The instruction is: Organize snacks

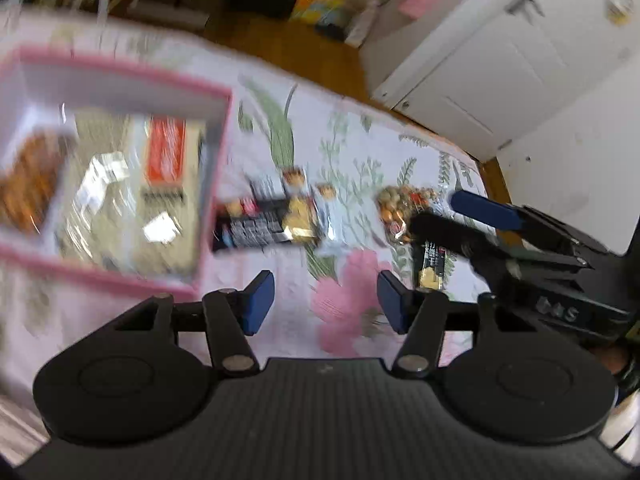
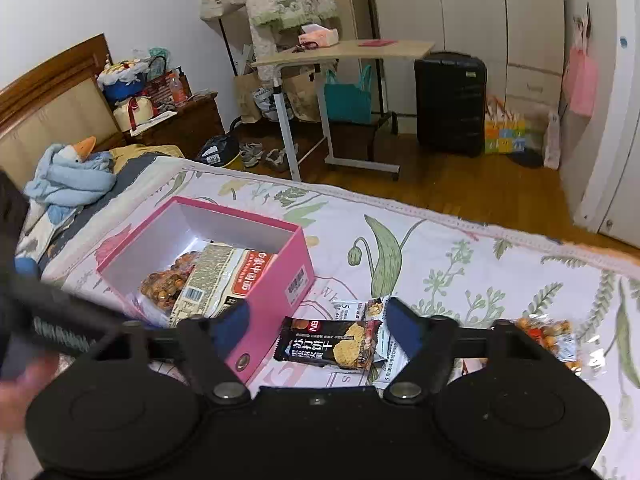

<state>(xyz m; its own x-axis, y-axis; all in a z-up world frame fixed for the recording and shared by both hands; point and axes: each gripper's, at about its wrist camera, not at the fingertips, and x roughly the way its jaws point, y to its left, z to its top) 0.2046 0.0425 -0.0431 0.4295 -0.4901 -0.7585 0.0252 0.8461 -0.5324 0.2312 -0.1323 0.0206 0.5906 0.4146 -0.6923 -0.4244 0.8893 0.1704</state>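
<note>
- Both pairs of jaws stand part-open on nothing: our left gripper (image 1: 326, 302) hangs over bare flowered bedspread (image 1: 344, 292), and our right gripper (image 2: 316, 326) hovers above the loose packets with only air between its blue pads.
- Just beyond the right gripper, low centre of its view, lies the black foil cracker packet with white lettering (image 2: 330, 344), flat on the spread and overlapping a clear-and-white wrapped bar (image 2: 384, 344).
- We judge the cracker packet light, crinkly and slippery, its contents brittle; we would pinch across its short width near a crimped end seal, gently.
- At the right edge sits a clear bag of glazed nuts (image 2: 550, 340), soft and shifting.
- Farther, left of centre, the open pink cardboard box (image 2: 276, 288) already holds a nut bag and a large silver-and-red pouch (image 2: 224, 276).
- Our left view is blurred.
</note>
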